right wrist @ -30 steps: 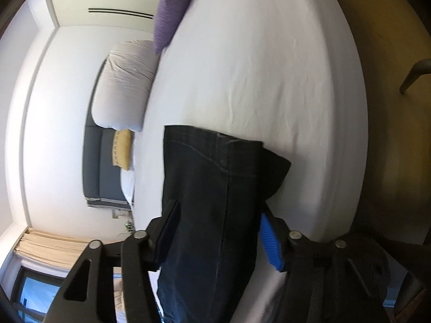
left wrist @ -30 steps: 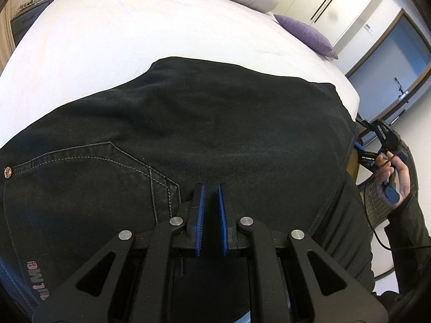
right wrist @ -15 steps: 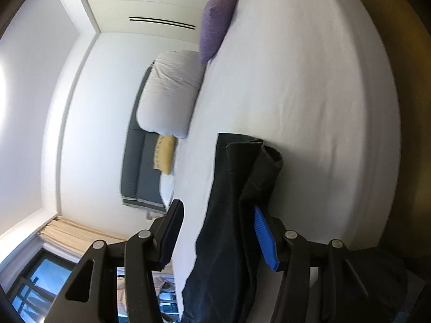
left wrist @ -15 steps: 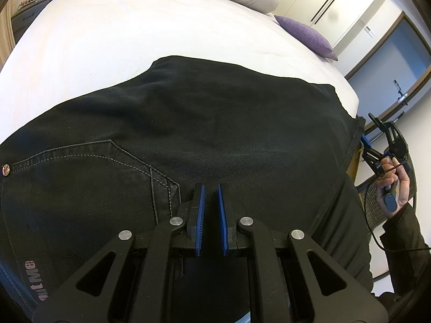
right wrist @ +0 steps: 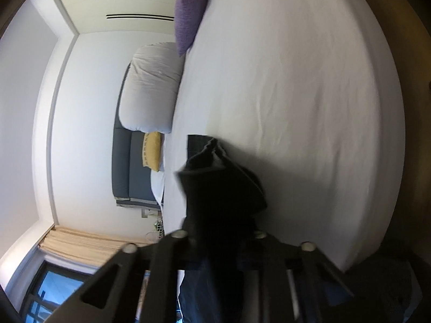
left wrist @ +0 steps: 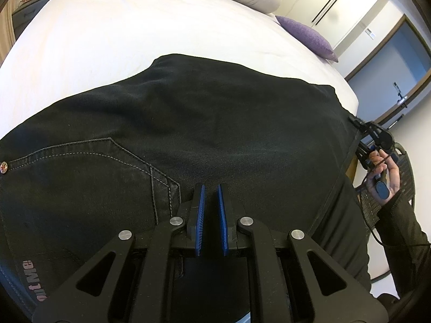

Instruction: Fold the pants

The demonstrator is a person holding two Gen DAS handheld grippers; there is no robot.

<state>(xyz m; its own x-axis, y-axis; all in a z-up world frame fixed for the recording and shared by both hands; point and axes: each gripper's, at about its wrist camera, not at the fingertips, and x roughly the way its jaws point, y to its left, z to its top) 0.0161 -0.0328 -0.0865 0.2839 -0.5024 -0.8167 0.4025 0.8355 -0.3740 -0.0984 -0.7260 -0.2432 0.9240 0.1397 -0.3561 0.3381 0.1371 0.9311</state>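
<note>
The black denim pants (left wrist: 215, 134) are gripped at five o'clock by the closed right tongs (right wrist: 218, 242), mid-fold; the nearly closed left tongs (left wrist: 211, 215) hold nothing. Carrying across is needed next.

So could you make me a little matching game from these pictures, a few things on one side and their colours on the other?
Things:
1. pants
2. cushion
3. sheet
4. pads of the left tool

Colours:
A. white
B. blue
C. black
D. purple

Pairs: 1-C, 2-D, 3-A, 4-B
</note>
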